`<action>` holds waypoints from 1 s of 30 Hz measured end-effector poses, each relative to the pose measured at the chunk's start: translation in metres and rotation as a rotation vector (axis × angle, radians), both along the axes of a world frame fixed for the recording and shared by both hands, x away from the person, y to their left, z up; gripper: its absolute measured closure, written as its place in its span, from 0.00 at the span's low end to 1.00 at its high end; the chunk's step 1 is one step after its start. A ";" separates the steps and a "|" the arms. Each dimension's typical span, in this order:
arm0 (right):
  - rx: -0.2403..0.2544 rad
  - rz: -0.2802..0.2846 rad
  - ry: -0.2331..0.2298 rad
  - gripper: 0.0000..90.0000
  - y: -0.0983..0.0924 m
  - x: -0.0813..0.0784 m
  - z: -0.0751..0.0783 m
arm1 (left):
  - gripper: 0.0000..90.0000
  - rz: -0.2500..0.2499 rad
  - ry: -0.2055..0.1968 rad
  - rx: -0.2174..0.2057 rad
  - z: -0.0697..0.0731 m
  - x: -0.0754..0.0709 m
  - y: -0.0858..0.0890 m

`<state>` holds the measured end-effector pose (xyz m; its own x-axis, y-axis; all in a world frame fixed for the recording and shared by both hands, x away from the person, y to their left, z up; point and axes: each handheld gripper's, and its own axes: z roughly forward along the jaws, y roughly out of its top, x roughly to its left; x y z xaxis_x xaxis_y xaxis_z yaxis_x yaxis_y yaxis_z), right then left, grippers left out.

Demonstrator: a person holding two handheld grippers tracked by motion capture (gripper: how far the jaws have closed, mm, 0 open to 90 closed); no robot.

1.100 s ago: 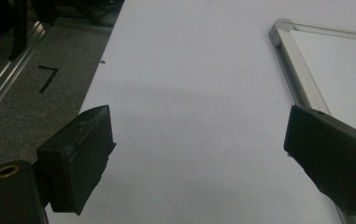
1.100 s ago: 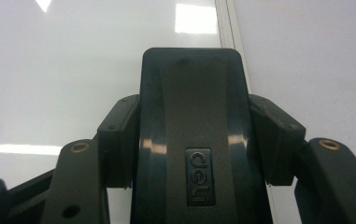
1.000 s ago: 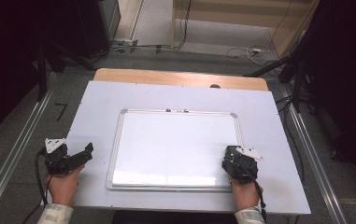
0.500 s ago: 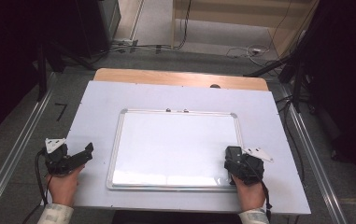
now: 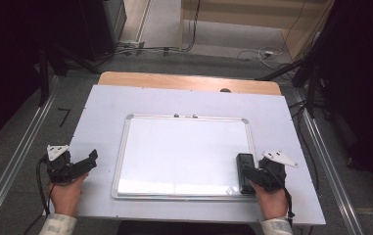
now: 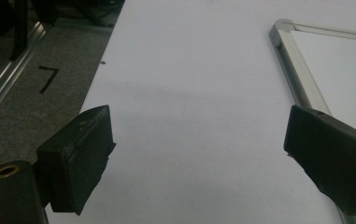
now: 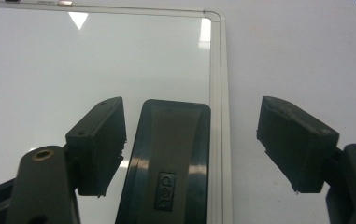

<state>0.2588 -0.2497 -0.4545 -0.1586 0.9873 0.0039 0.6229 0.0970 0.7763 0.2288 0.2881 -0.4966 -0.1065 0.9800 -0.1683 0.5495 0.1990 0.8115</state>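
Right hand-held gripper (image 5: 248, 172): hovering over the lower right corner of the whiteboard (image 5: 184, 154); jaws standing apart and having just been opening; the whiteboard eraser (image 5: 245, 172) is lying between them, pads not pressing on it
Same, right gripper view: right hand-held gripper (image 7: 192, 149) looking along the whiteboard eraser (image 7: 168, 163); one jaw sitting just beside the eraser's left edge, the other well clear over the table (image 7: 297, 65)
Whiteboard eraser: black, oblong, lying flat on the whiteboard (image 7: 87, 65) right against its right frame rail, long side running along the rail; raised lettering showing on its back
Left hand-held gripper (image 5: 83, 164): resting near the table's left edge, pointing toward the whiteboard; jaws standing wide apart, gripping nothing
Same, left gripper view: left hand-held gripper (image 6: 196, 154) facing bare white table (image 6: 189, 84); its far jaw sitting over the whiteboard (image 6: 339, 65) frame, near a rounded corner
Whiteboard: silver-framed, lying flat in the middle of the table (image 5: 105, 107), surface wiped clean and reflecting a light
Hands: a hand (image 5: 66, 196) gripping the left tool, a hand (image 5: 272, 203) gripping the right, both coming in from the near edge
Surroundings: wooden strip (image 5: 189, 81) running along the table's far side; cables trailing on the grey floor (image 5: 213, 61) beyond
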 end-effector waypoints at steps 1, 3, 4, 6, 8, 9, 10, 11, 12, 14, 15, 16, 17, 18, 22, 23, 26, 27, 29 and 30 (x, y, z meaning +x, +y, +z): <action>0.002 0.001 -0.001 0.25 -0.001 0.000 0.001 | 0.10 0.000 0.000 0.000 0.000 0.000 0.000; 0.001 0.004 -0.003 0.24 -0.004 0.001 0.002 | 0.10 0.000 0.001 0.001 0.000 0.000 0.000; -0.003 0.007 -0.001 0.24 -0.005 0.001 0.002 | 0.10 0.000 0.000 0.000 0.000 0.000 0.000; -0.002 0.010 -0.001 0.24 -0.006 0.001 0.003 | 0.10 0.002 -0.001 0.000 0.000 0.000 0.000; 0.001 0.010 -0.001 0.24 -0.008 0.001 0.004 | 0.10 0.002 -0.001 0.000 0.000 0.000 0.000; 0.002 0.010 -0.001 0.24 -0.009 0.001 0.004 | 0.10 0.002 -0.001 0.000 0.000 0.000 0.000; 0.003 0.011 -0.001 0.23 -0.010 0.002 0.004 | 0.10 0.001 -0.001 0.001 0.000 0.000 0.000; 0.006 0.014 -0.002 0.23 -0.010 0.002 0.005 | 0.10 0.001 -0.001 0.001 0.000 0.000 0.000; 0.006 0.012 -0.002 0.22 -0.011 0.002 0.005 | 0.10 0.001 -0.002 0.001 0.000 0.000 0.000; 0.000 0.012 0.004 0.22 -0.012 0.003 0.006 | 0.10 0.001 -0.002 0.000 0.000 0.000 0.000; 0.000 0.010 0.004 0.22 -0.013 0.003 0.006 | 0.10 0.003 -0.003 0.000 0.000 0.000 0.000; 0.000 0.009 0.005 0.22 -0.014 0.003 0.006 | 0.10 0.004 -0.003 0.000 0.000 0.000 0.000; -0.003 0.008 0.002 0.22 -0.016 0.003 0.007 | 0.10 0.003 -0.002 0.000 0.000 0.000 0.000; -0.004 0.007 0.000 0.22 -0.017 0.003 0.007 | 0.10 0.002 -0.001 0.001 0.000 0.000 0.000; -0.006 0.002 -0.009 0.22 -0.024 0.002 0.010 | 0.10 0.001 0.001 0.005 0.000 0.000 0.000; -0.005 0.001 -0.007 0.22 -0.026 0.002 0.010 | 0.10 0.001 0.001 0.005 0.000 0.000 0.000; -0.011 -0.002 -0.005 0.21 -0.031 0.002 0.010 | 0.10 0.002 0.002 0.007 0.000 0.000 0.000; -0.009 -0.006 -0.003 0.21 -0.032 0.001 0.010 | 0.10 0.002 0.002 0.007 0.000 0.000 0.000; -0.009 -0.007 -0.006 0.21 -0.035 0.001 0.010 | 0.10 0.002 0.003 0.008 0.000 0.000 -0.001; -0.007 -0.009 -0.007 0.21 -0.036 0.001 0.011 | 0.10 0.002 0.003 0.008 0.000 0.000 -0.001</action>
